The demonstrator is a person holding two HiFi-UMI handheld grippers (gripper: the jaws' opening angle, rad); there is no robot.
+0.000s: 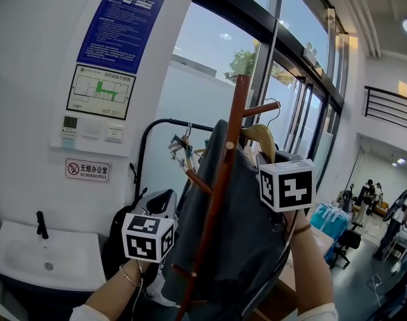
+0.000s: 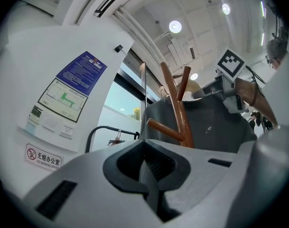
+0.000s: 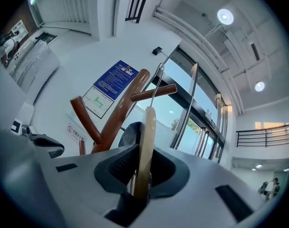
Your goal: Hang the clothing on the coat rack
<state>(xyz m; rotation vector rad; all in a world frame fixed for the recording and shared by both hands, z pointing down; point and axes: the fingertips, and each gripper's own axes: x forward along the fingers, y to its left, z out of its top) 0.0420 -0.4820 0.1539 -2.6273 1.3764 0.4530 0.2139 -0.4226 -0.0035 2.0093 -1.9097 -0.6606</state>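
Jaws first: the right gripper is clamped narrow on the pale wooden hanger, pads pressing both flat sides, and the thin metal hook climbs out of the top, crossing in front of the upper peg. Whether that hook sits on the peg, I cannot tell. Over to the left gripper: its jaws are pressed together on a fold of grey cloth, pinching the dark grey garment low down. That garment hangs from the hanger right against the reddish-brown coat rack, draped on the far side of its pole. Count it up: two grippers, each with its marker cube, one hanger, one garment, one coat rack. The head view shows at least three pegs on it, one angled up to the right near the top, one sticking out left at mid-height, and a short stub low down. Now the arms: the right forearm reaches up from the bottom right and carries its gripper high, near the top of the rack. The left forearm, bracelet at the wrist, comes in from the bottom left and sits much lower. Both grippers point roughly level, tipped slightly upward.
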